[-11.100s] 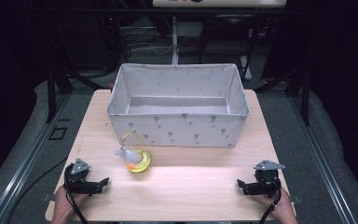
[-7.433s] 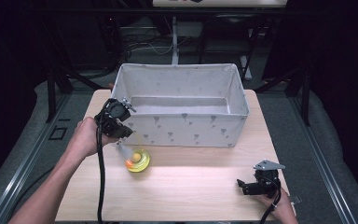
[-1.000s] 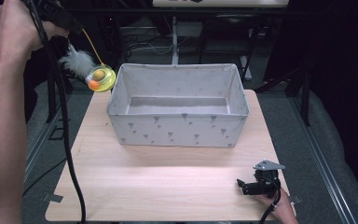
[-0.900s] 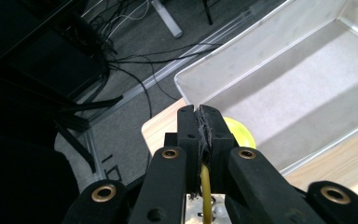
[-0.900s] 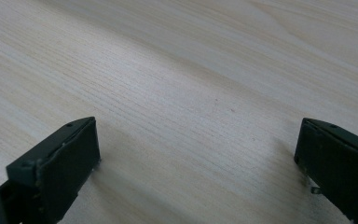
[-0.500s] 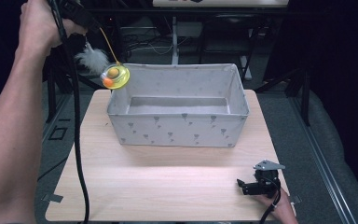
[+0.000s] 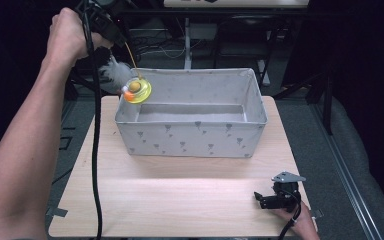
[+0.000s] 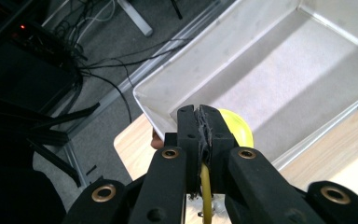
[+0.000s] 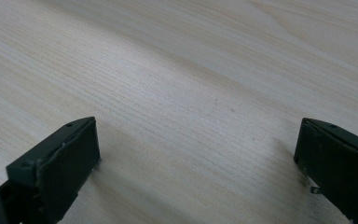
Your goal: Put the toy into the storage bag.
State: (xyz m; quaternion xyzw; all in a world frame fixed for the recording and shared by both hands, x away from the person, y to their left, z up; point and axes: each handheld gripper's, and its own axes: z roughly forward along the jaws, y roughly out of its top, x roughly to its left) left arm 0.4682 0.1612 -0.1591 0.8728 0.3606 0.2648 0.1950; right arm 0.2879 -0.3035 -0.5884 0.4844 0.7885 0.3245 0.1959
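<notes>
The left gripper point(image 7: 111, 31), raised at the upper left of the high view, is clenching the toy's point(image 7: 136, 90) yellow cord, so the toy is dangling over the bin's point(image 7: 195, 137) left rim. Judging from this, lifting looks done and lowering into the bin remains. The right gripper point(image 7: 275, 199), jaws spread wide, is resting on the desk point(image 7: 180, 200) at lower right.

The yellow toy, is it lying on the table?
No, the yellow toy hangs by its cord from the left gripper, above the fabric bin's corner.
</notes>
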